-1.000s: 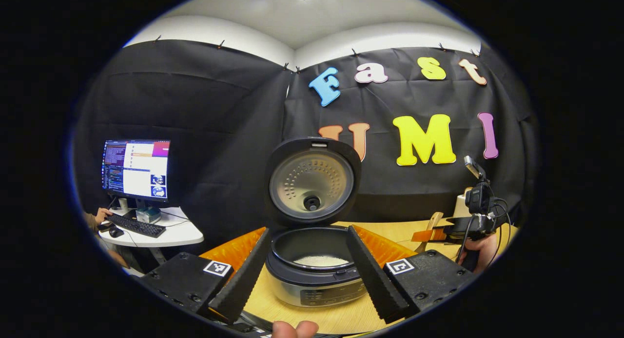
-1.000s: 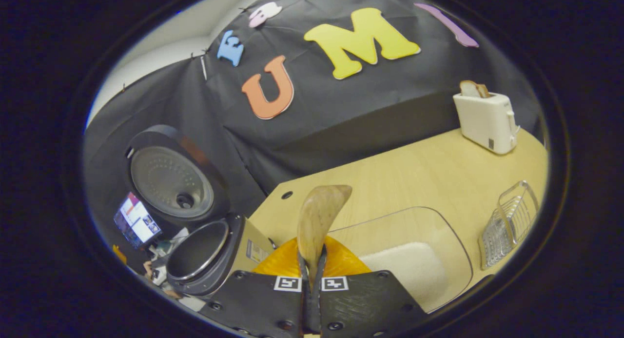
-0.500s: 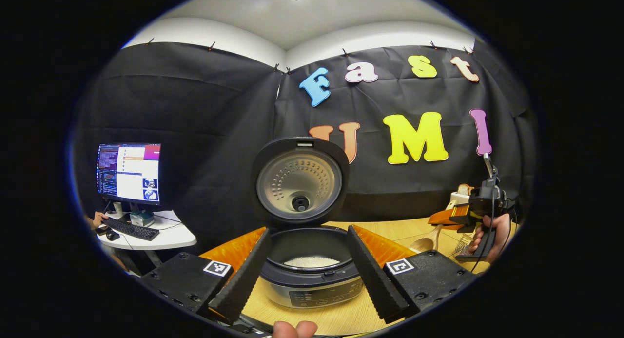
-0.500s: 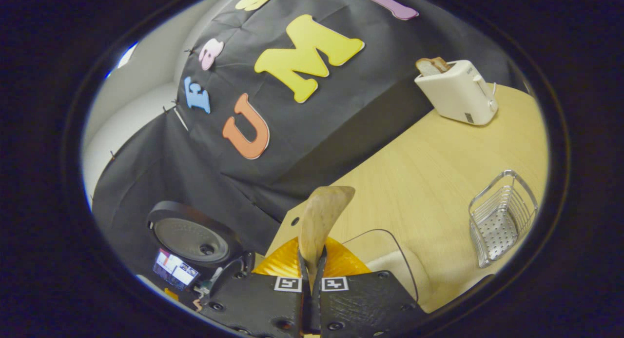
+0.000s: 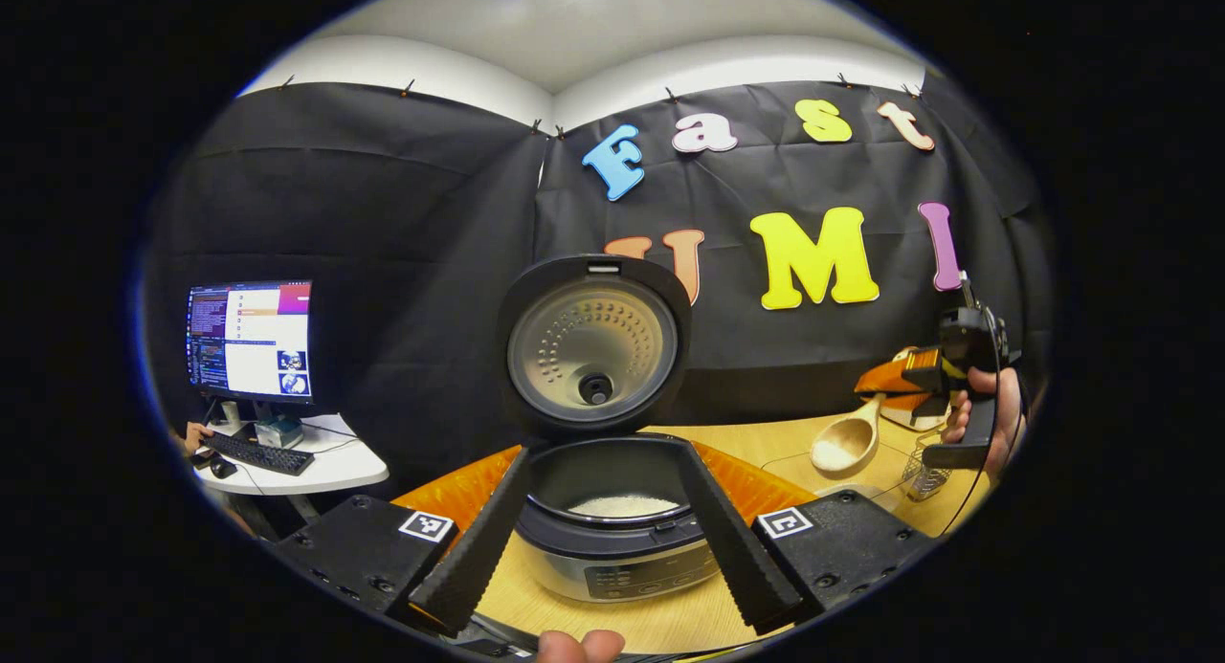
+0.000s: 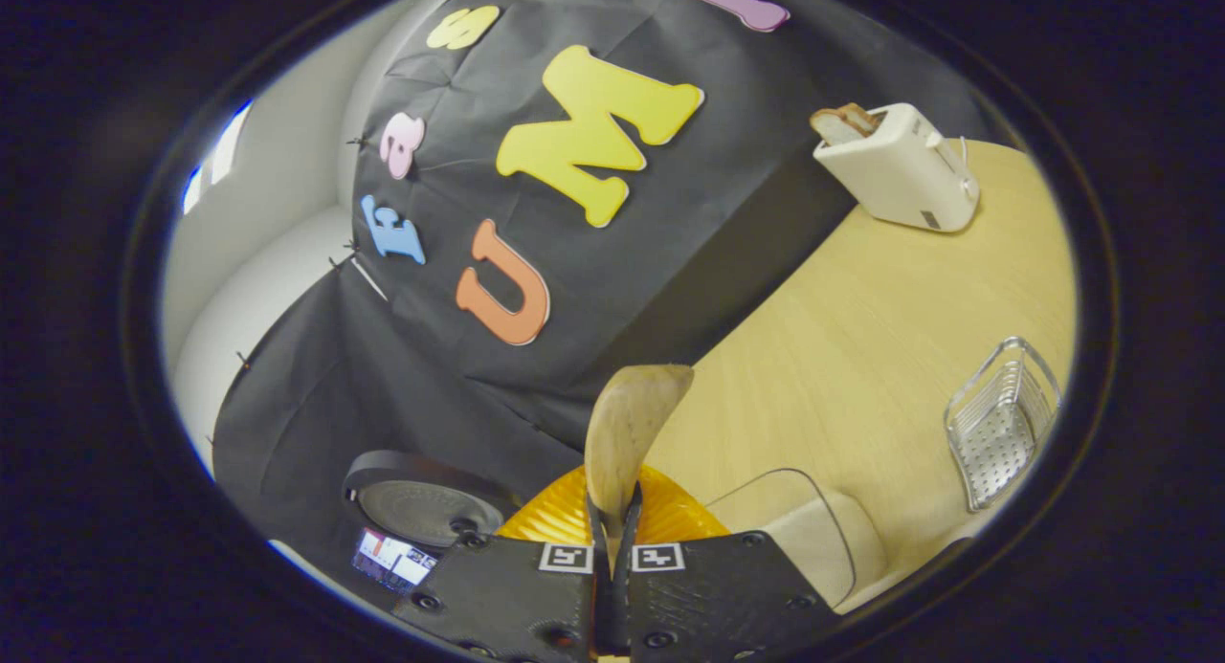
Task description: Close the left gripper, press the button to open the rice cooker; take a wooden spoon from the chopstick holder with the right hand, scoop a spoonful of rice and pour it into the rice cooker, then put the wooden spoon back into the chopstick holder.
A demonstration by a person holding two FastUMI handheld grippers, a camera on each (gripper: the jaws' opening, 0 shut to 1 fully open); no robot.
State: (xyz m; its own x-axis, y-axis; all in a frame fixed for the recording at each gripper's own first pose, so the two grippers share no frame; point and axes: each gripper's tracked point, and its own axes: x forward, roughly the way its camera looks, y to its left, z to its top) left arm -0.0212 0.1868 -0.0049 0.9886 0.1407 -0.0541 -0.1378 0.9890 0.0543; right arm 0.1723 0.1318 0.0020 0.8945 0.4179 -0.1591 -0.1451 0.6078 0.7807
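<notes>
The rice cooker (image 5: 612, 548) stands with its lid (image 5: 593, 342) raised, and white rice lies in its pot (image 5: 622, 505). My left gripper (image 5: 603, 543) is open, its fingers spread to either side of the cooker's front. Farther right, a hand holds my right gripper (image 5: 914, 376) above the table. It is shut on the wooden spoon (image 5: 847, 441), whose bowl hangs down to the left. In the right gripper view the spoon (image 6: 632, 419) sticks up from my shut right gripper (image 6: 612, 510). The wire chopstick holder (image 6: 1000, 424) stands to the right, and the cooker's lid (image 6: 421, 500) is at lower left.
A clear container of rice (image 6: 813, 539) sits on the wooden table (image 6: 861, 319) just right of my right gripper. A white toaster (image 6: 900, 170) with bread stands at the table's far edge. A monitor (image 5: 249, 342) and keyboard are on a side desk at left.
My right gripper has risen and swung away from the cooker with the spoon, toward the chopstick holder's side. The left gripper has barely moved and stays open.
</notes>
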